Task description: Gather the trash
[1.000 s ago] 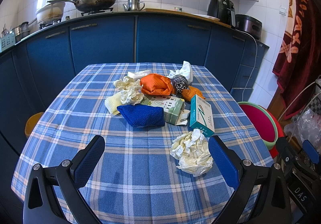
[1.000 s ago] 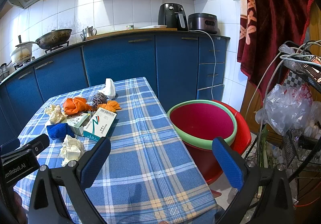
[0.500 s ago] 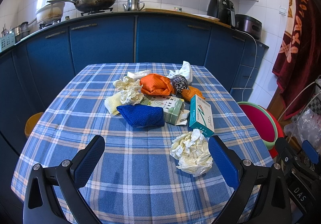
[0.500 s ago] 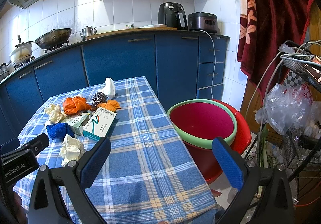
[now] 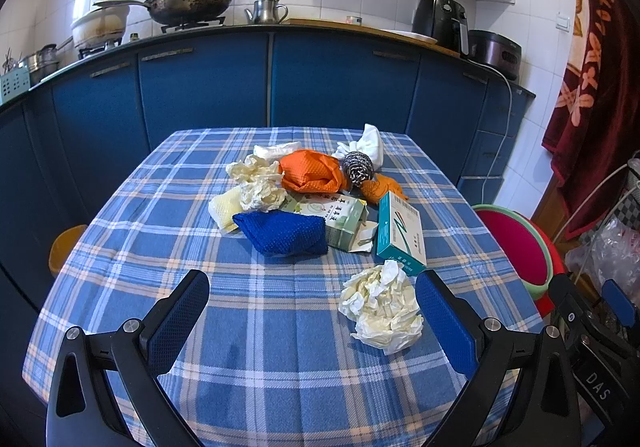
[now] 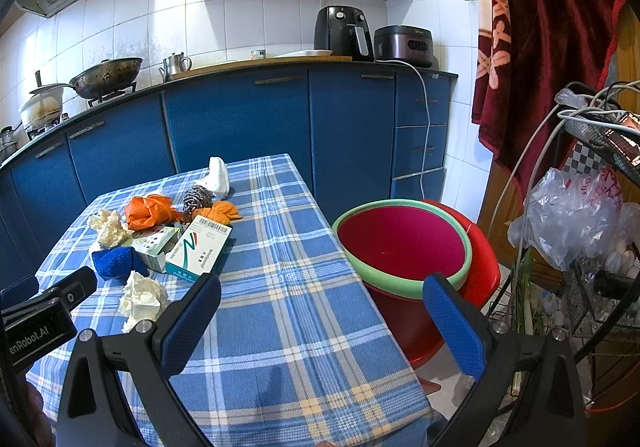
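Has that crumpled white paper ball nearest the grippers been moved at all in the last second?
No. The crumpled paper ball lies in the same spot just in front of the teal box, on the same checks of the tablecloth.

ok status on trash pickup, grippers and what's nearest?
Left gripper open, empty. Right gripper open, empty. Crumpled tissue nearest, inside the left gripper's right finger, untouched. Red basin beside table, path clear.
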### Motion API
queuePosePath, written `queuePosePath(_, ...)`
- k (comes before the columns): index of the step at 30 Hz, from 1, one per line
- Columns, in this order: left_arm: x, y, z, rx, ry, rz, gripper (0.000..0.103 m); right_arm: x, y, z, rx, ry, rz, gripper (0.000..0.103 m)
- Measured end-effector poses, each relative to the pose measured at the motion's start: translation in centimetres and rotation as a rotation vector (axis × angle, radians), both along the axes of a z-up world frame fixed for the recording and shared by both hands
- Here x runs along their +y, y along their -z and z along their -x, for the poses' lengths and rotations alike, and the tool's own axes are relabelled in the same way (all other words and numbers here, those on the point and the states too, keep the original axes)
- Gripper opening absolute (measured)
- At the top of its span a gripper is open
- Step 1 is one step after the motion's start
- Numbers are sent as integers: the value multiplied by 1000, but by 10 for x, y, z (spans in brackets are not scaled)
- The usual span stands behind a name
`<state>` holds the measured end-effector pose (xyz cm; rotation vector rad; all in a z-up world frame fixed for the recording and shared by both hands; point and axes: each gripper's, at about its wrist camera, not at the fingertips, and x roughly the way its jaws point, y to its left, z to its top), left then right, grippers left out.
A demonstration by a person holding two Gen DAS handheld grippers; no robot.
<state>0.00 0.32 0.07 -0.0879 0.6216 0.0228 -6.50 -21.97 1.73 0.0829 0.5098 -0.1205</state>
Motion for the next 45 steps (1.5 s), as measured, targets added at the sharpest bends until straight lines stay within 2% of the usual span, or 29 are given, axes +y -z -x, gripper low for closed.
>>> queuePosePath(15,10,-13,-11,0,-12,-3,102,3,-11,-8,-6,-7,-8,103)
queuePosePath(31,61,-16,-65,50,-76,-4,102,31,-13,-70,65,-97,-64,103)
queuePosePath(41,76,-6,-107,89,23,-12,102,59,0,-107,166,-139,-44,103)
queuePosePath(45,78,1,-121,112,58,6,96,66,7,-121,212,-132,-41,101)
